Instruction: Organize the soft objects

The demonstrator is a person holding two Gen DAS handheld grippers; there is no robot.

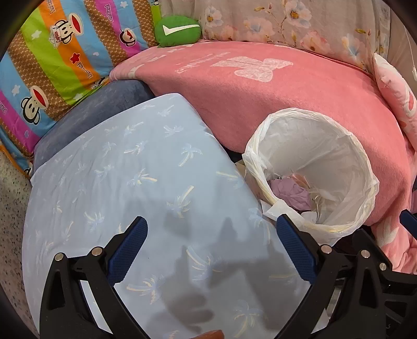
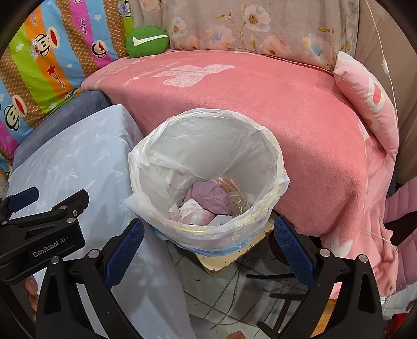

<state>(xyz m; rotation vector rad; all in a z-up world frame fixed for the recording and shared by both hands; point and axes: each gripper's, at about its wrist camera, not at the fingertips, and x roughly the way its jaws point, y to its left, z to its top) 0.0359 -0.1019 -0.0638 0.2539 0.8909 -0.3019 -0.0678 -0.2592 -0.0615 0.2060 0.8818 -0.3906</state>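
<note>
My left gripper (image 1: 211,224) hangs open just above a light blue pillow (image 1: 125,182) printed with palm trees, nothing between its fingers. The pillow lies on a blue-grey cushion (image 1: 104,104). My right gripper (image 2: 208,226) is wide open and empty, hovering above the near rim of a waste bin (image 2: 276,156). Seen from the right wrist, the left gripper (image 2: 58,195) stands over the light blue pillow (image 2: 78,161). A pink blanket (image 2: 260,109) covers the seat behind. A small green cushion (image 2: 147,44) with a white tick rests at the back. A pink pillow (image 2: 370,99) leans at the right.
The bin, lined with a white bag (image 1: 346,146), holds crumpled purple paper (image 2: 208,195) and scraps. A striped monkey-print quilt (image 1: 52,65) and floral fabric (image 2: 247,23) line the back. Below are a tiled floor with cables (image 2: 234,286), a dark stool (image 2: 281,300) and a pink jacket (image 2: 401,208).
</note>
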